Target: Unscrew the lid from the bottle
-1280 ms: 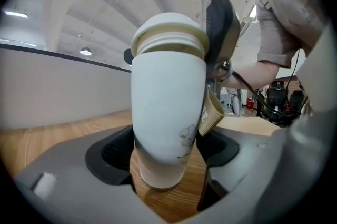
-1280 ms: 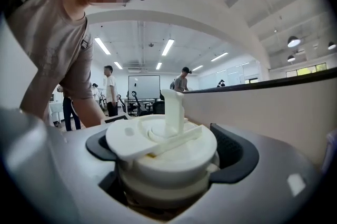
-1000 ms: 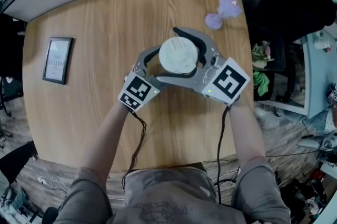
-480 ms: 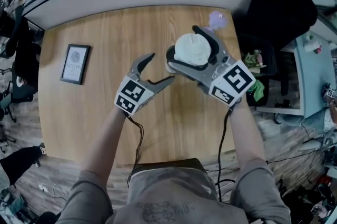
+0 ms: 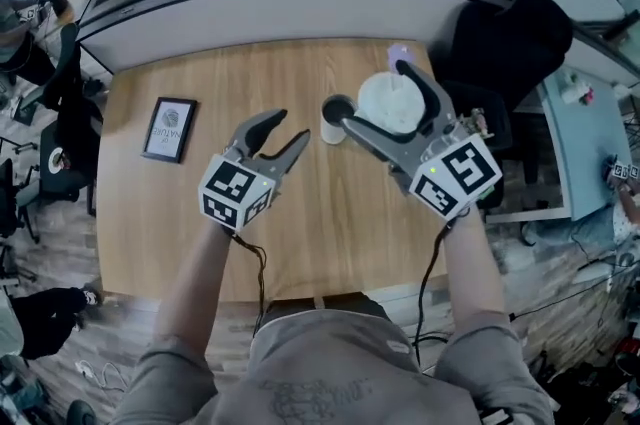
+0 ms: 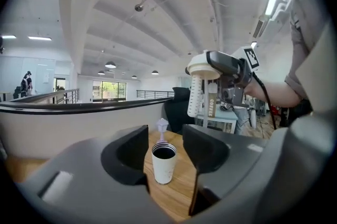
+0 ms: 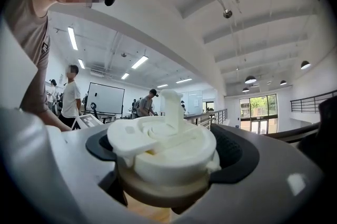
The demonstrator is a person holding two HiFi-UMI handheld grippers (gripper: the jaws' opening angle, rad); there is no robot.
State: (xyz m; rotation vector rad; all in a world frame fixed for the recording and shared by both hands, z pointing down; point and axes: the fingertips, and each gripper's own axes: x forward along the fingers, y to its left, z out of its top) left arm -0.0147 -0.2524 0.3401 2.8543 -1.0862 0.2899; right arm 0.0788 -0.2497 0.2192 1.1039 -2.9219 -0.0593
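Holding lid [image 5: 390, 103] aloft, upper right, pinched in my right gripper [image 5: 372, 95] fingers | bottle [image 5: 333, 121] open on bench [image 5: 300, 233], centre | left gripper [image 5: 287, 128] fingers half-spread, empty, just been closing | I'd keep lid level, set down gently.

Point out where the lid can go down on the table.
Bare wood lies between the picture frame and the bottle, and along the near table edge. The far right corner, around bottle and purple ornament, is crowded.
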